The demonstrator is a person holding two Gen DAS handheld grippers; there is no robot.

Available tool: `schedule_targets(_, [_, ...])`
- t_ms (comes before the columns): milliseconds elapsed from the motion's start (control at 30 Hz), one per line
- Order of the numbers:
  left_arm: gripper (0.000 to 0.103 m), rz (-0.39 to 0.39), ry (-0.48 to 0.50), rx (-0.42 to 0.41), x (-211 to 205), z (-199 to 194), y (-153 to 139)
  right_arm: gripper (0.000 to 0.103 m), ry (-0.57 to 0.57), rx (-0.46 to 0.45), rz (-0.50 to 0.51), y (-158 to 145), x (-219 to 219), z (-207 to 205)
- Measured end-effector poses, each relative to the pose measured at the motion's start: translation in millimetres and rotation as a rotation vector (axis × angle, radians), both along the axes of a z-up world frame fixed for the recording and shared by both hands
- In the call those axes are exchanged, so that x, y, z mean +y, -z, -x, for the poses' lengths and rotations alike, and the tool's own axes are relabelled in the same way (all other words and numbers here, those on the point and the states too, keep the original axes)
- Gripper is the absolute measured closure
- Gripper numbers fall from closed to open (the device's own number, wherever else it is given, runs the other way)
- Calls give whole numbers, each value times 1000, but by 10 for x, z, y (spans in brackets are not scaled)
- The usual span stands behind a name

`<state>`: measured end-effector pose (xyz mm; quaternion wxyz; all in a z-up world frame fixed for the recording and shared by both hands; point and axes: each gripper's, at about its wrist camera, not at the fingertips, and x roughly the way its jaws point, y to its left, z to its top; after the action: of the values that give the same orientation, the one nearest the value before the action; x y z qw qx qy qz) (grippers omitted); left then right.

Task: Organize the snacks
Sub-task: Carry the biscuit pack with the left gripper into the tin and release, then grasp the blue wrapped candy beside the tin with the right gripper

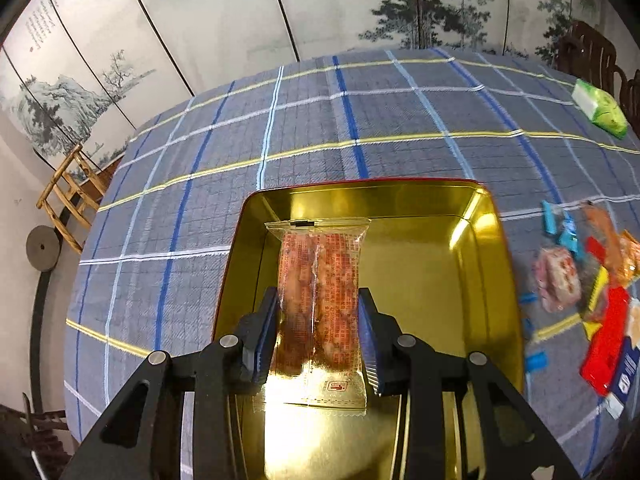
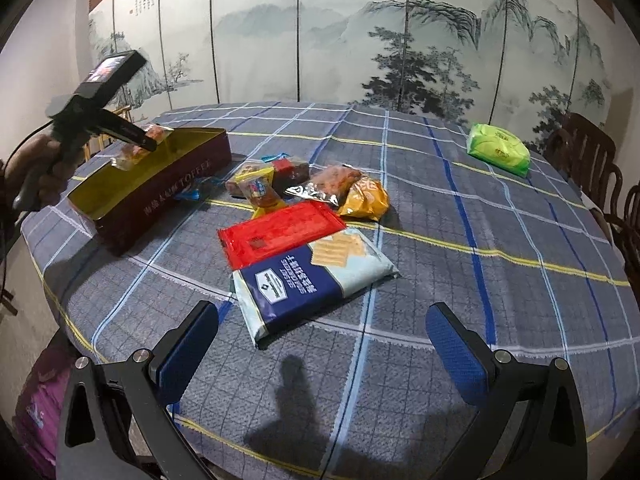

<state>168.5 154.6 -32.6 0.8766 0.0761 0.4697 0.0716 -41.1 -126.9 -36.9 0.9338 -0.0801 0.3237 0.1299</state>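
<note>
A: Gold-lined tin [image 1: 486,240], red outside: where does it stand, and what is above it?

B: It stands on the checked cloth of the surface [image 1: 320,120], at the left of the snack pile. The left gripper [image 1: 318,328] is above its open interior, pitched steeply downward. Its jaws are closed on a clear-wrapped snack bar [image 1: 320,276], gripping the packet at its two long edges. The far end of the packet projects forward over the tin floor; the sealed near end lies between the finger bases.

A: How does that appear from the right wrist view?

B: A hand [image 2: 36,172] at the left edge holds the left gripper [image 2: 138,138] by its handle, fingers slanting down toward the tin [image 2: 160,196], with the snack bar [image 2: 154,134] at the tips above the rim.

A: State of the right gripper?

B: The right gripper [image 2: 322,344] is angled down toward the surface [image 2: 440,208]. Its jaws stand wide apart with nothing between them, both blue pads [image 2: 456,356] visible, above bare cloth.

A: Remaining snacks?

B: A blue-and-white cracker pack [image 2: 312,280] lies just beyond the right gripper, partly overlapping a red pack [image 2: 276,232]. Small wrapped items and an orange bag [image 2: 360,196] lie behind those, near the tin. A green pack [image 2: 498,148] lies well apart at the far right.
</note>
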Motion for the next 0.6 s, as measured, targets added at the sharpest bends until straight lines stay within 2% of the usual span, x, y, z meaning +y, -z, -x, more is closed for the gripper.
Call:
schedule_targets(200, [65,-18,-8,23,65,-194,134,0,-119,1,-30,-128,191,-112])
schedule_targets(267, [63,-26,-7,16,78,-204,141,0,-201,-1,-56,-207,321,-175])
schedule_targets(333, [54,-30,-6,16,96,-200,133,0,-297,-4,-74,-285,471,-253])
schedule_targets(367, [53,-23,-8,14,111,-169,109,1,-363,-12,-69,-321,581,-297])
schedule_targets(467, [51,10,-3,-17,140,-23,-8,1,-552,-19,13,-374,907,-522])
schedule_targets(533, [39,27,-12,-48,152,152,-116,2,-639,4,65,-358,1081,-701])
schedule_targets(600, [32,66,-26,-82,179,373,-217,7,-723,69,119,-285,1270,-938])
